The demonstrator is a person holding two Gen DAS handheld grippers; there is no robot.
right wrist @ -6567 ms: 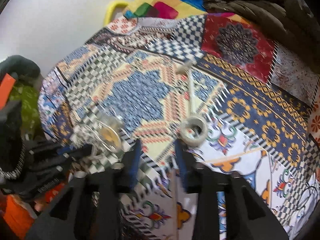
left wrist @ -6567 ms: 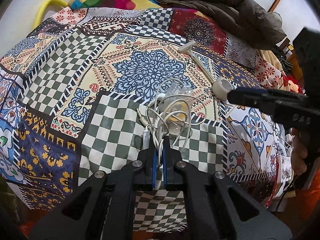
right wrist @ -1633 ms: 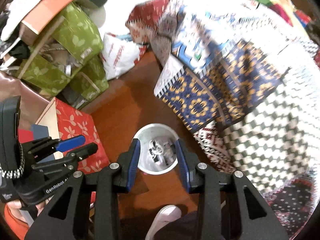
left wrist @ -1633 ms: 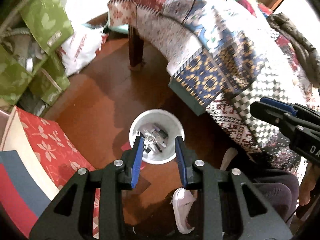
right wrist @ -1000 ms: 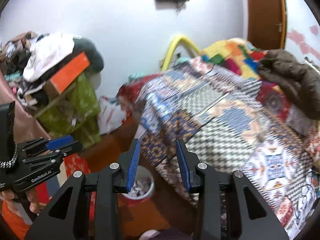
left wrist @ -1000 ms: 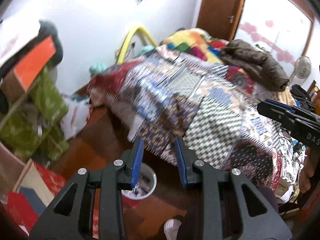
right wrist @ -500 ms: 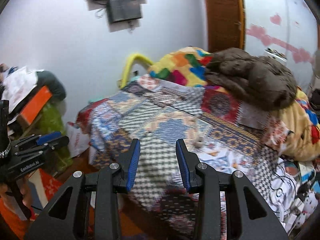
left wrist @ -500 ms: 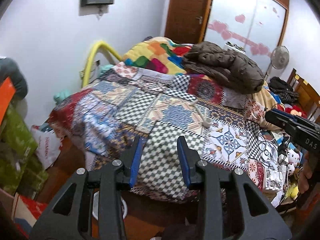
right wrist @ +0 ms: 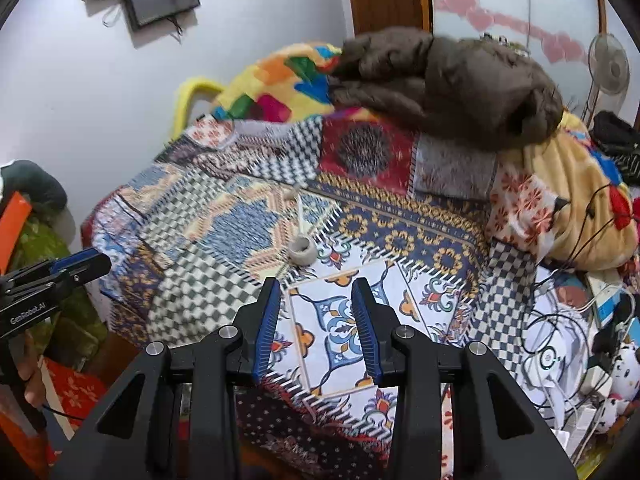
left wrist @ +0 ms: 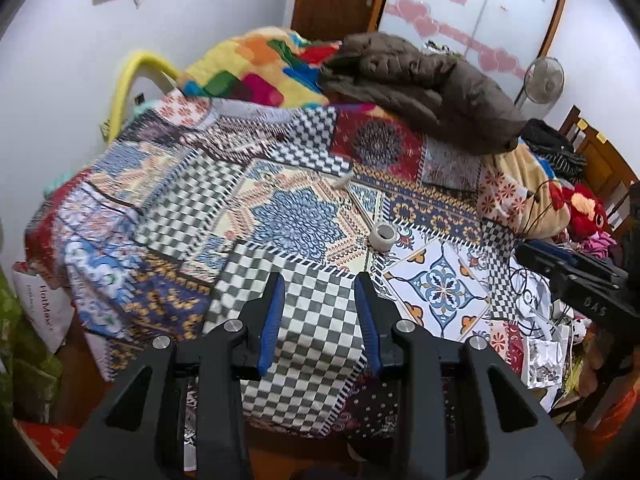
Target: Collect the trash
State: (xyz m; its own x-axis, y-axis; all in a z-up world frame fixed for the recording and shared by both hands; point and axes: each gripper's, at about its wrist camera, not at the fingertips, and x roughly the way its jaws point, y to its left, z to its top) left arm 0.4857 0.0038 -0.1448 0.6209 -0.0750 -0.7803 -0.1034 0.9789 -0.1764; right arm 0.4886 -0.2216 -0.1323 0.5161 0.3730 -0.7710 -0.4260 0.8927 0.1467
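You hold the left gripper [left wrist: 320, 300] above the near edge of the bed [left wrist: 304, 320], over the green and white checked patch of the patchwork cover [left wrist: 168, 208]. Its fingers [left wrist: 273, 312] stand apart with a clear gap, and nothing is between them. Your right gripper [right wrist: 314, 308] is also over the near part of the bed, above a white patch with blue flower ornaments. Its fingers [right wrist: 267, 320] are apart in the same way, and they hold nothing.

The trash that remains on the bed is a roll of tape [left wrist: 382, 235], whitish and lying on its side near the middle of the cover. In the right wrist view the same roll [right wrist: 302, 252] lies just beyond the fingertips, a little to the left of the gap. From the roll, a thin white stick [left wrist: 362, 208] runs to the far side and ends in a small white piece [left wrist: 343, 182].

At the far end of the bed lie a colourful blanket [left wrist: 256, 68] and a brown padded jacket [left wrist: 432, 80]. On the right side of the bed you can see white cables and soft toys [right wrist: 560, 320].
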